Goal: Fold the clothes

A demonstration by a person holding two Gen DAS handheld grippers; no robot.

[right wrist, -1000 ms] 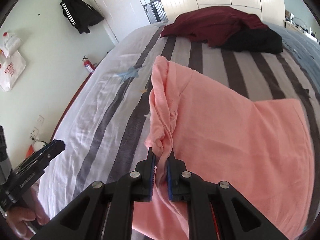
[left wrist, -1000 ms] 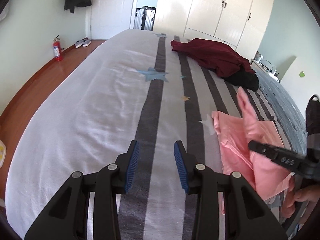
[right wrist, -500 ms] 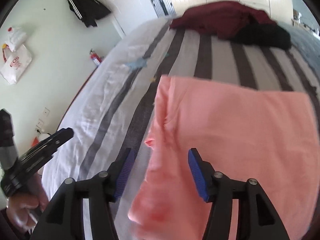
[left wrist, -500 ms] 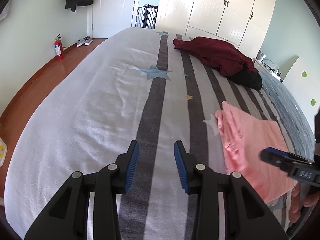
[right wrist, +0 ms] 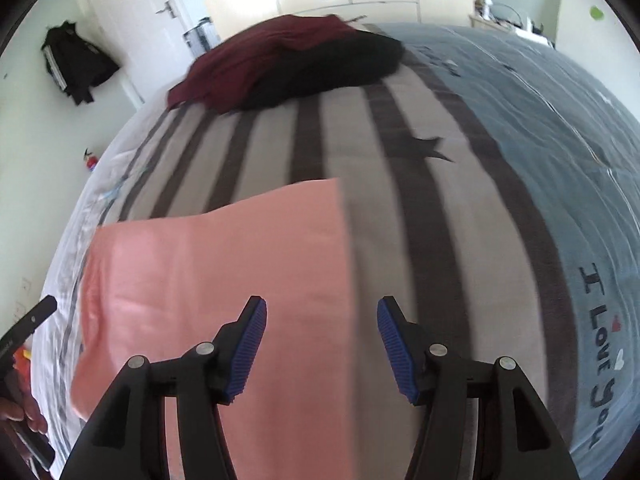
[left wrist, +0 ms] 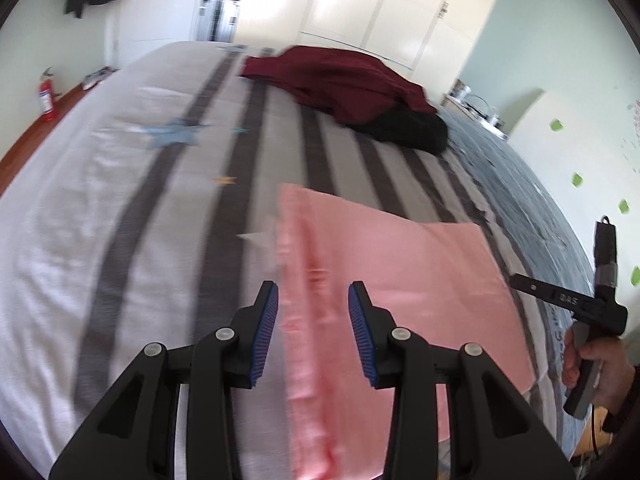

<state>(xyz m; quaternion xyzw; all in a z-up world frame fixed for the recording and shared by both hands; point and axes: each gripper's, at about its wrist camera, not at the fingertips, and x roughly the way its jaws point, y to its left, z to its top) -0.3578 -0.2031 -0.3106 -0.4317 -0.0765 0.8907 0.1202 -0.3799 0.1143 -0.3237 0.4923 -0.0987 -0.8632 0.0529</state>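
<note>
A pink garment (left wrist: 400, 280) lies folded flat on the striped bed; it also shows in the right wrist view (right wrist: 224, 280). My left gripper (left wrist: 314, 334) is open and empty, hovering over the garment's bunched left edge. My right gripper (right wrist: 322, 348) is open and empty above the garment's right edge; it also shows at the far right of the left wrist view (left wrist: 568, 304). A dark red garment (left wrist: 340, 80) and a black garment (left wrist: 412, 130) lie piled at the far end of the bed.
The bed cover (left wrist: 120, 220) is white with grey stripes and stars, blue-grey on the right (right wrist: 560, 160). A red fire extinguisher (left wrist: 46, 96) stands on the wooden floor at left. White wardrobes (left wrist: 380, 12) and a door (right wrist: 160, 20) are behind.
My right gripper let go of the pink garment's bunched edge and opened; the garment now lies flat. Both grippers swung to the right, the left one now over the garment.
</note>
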